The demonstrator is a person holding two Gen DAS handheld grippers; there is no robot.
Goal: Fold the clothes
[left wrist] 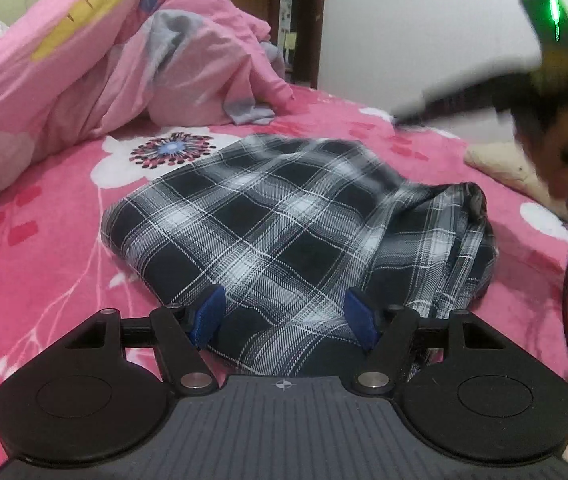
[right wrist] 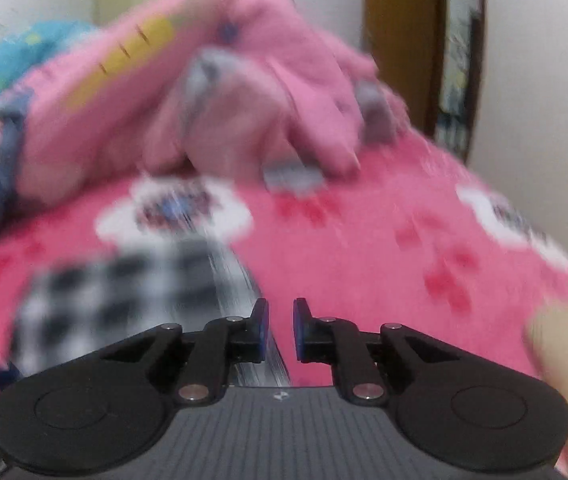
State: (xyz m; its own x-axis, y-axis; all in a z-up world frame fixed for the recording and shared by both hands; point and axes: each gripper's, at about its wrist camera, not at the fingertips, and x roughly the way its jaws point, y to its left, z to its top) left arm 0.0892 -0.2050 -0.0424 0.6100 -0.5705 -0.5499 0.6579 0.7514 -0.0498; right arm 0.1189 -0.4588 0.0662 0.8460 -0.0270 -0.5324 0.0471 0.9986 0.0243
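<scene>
A: On the pink flowered bedspread (left wrist: 44, 216) lies the plaid garment (left wrist: 268, 216), doubled over, its right side bunched. Your left gripper (left wrist: 284, 312) gapes wide over the near hem, holding nothing.

B: And the right gripper (right wrist: 280, 328)?

A: A narrow gap, no cloth between; the view is blurred. Risk: you pinch one layer only, and the fold slides apart. The heaped quilt (left wrist: 124, 48) crowds the far side; a cream cloth (left wrist: 499, 164) lies right.

Pink flowered bedsheet (left wrist: 44, 208), crumpled pink quilt (left wrist: 96, 60), cream cloth (left wrist: 499, 164), wooden door frame (right wrist: 403, 40)
</scene>
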